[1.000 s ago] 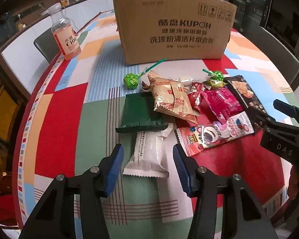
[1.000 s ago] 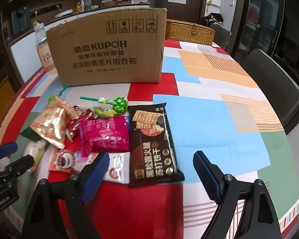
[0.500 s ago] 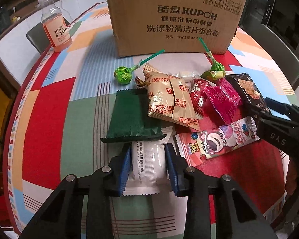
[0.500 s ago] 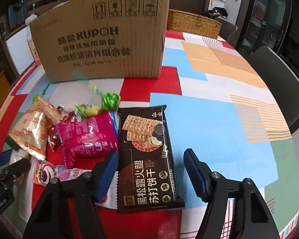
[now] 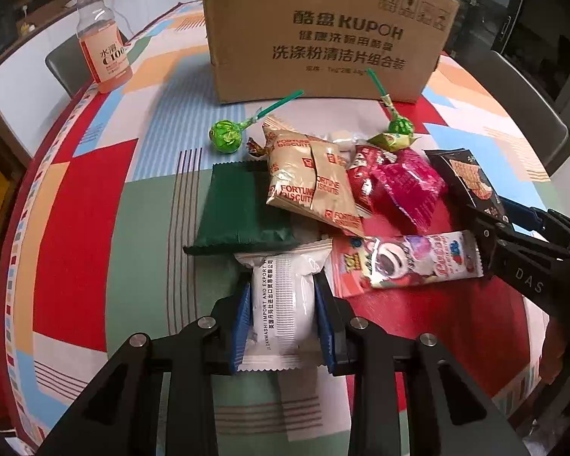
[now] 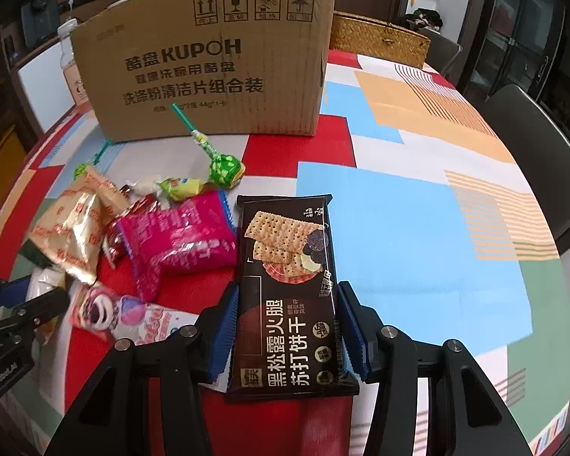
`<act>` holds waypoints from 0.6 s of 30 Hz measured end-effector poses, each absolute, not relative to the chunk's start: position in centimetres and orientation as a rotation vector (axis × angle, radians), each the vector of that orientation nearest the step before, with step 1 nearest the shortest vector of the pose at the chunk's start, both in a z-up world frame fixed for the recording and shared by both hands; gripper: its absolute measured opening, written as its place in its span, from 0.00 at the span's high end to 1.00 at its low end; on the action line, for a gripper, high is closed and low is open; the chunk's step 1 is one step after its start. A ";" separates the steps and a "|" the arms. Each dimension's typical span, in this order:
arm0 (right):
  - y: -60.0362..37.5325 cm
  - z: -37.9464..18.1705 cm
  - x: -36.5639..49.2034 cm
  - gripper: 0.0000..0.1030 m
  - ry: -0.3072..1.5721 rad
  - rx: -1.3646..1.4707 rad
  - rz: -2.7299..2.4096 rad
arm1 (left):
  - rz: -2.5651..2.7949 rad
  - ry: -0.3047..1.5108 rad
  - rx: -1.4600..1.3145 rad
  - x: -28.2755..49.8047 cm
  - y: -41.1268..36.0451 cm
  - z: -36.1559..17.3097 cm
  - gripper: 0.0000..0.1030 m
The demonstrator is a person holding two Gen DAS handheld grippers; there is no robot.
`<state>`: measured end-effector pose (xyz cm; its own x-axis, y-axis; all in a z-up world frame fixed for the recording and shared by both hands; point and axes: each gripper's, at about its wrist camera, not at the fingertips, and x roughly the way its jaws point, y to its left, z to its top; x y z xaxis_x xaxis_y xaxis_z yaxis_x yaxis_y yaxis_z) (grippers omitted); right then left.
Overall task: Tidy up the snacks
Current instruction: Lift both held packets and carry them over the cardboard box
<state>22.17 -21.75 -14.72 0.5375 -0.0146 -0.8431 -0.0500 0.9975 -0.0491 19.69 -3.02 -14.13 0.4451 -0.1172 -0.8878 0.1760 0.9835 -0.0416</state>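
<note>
My left gripper (image 5: 283,292) is closing, and its blue pads squeeze the sides of a white snack packet (image 5: 285,304) lying on the tablecloth below a dark green packet (image 5: 243,209). My right gripper (image 6: 288,296) is closing too, its pads touching both long edges of a black cracker pack (image 6: 285,273). Between them lie Fortune Biscuits packs (image 5: 307,186), a magenta packet (image 5: 406,190), a pink cartoon wafer packet (image 5: 410,262) and two green lollipops (image 5: 226,136). The cardboard box (image 5: 323,34) stands behind the pile, its inside hidden.
A pink drink bottle (image 5: 102,57) stands at the far left of the round table (image 5: 79,197). A wicker basket (image 6: 376,38) sits behind the box on the right. Dark chairs (image 6: 539,174) ring the table edge. A hand (image 5: 562,345) holds the right gripper.
Both grippers dropped toward the table and narrowed their jaws. The left took hold of the white packet; the right came in around the black cracker pack.
</note>
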 end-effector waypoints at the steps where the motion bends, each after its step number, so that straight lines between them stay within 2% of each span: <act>1: -21.7 -14.6 21.7 0.51 1.003 -0.066 0.022 | -0.185 1.088 0.062 19.5 -3.1 -13.9 0.70; 18: -22.0 -9.1 16.1 0.51 0.893 -0.013 0.068 | -0.223 0.895 0.092 15.1 -4.3 -7.5 0.70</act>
